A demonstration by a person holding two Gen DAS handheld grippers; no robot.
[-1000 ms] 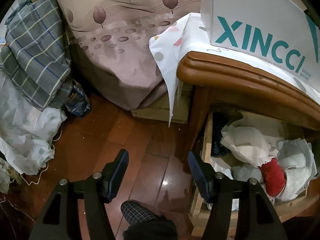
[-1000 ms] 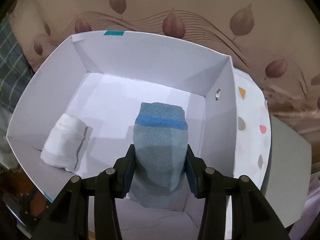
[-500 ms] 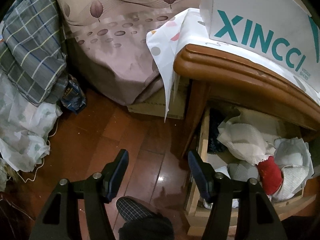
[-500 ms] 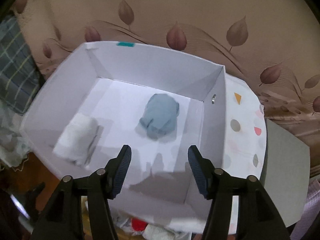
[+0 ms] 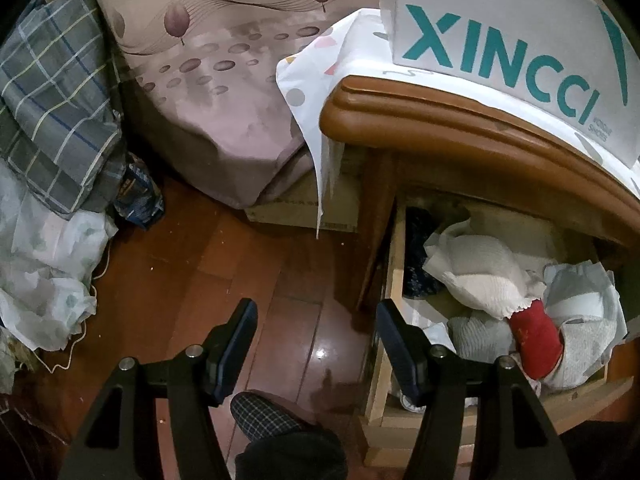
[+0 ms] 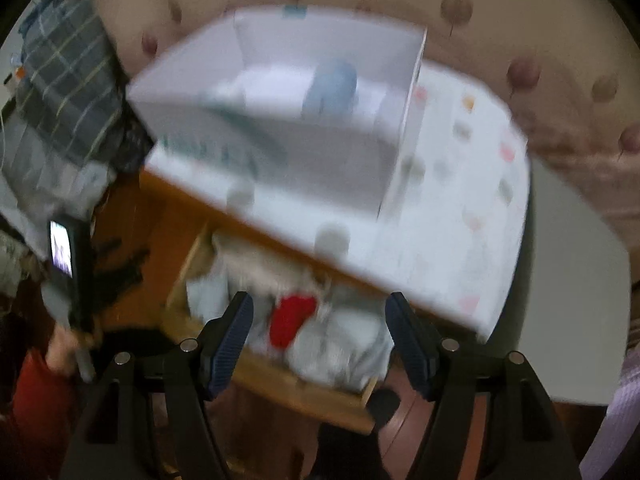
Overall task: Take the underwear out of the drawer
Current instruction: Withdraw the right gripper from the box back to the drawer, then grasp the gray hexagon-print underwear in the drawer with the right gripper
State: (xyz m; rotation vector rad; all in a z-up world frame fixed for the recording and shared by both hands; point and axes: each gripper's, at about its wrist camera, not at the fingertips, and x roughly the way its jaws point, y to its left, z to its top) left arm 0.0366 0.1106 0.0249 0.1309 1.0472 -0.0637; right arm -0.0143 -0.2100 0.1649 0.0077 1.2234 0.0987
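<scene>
The left gripper (image 5: 316, 320) is hanging open and empty; up to its right, "XINCCI" is showing on the white box (image 5: 500, 32). The right gripper (image 6: 320, 320) is opening, empty, over the drawer (image 6: 280, 376), underwear (image 6: 292, 318) lying between its jaws.

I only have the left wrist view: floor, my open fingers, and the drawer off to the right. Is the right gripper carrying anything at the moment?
Observer: No. The right gripper has nothing between its fingers, and they are opening.
Operator: Where is it pointing?
Observer: Down over the open drawer, with the red piece just ahead of the fingers. That view is blurred.
Operator: I only see the white box from outside. Anything in it?
Observer: Yes, a blue-grey bundle lies inside the white box.
</scene>
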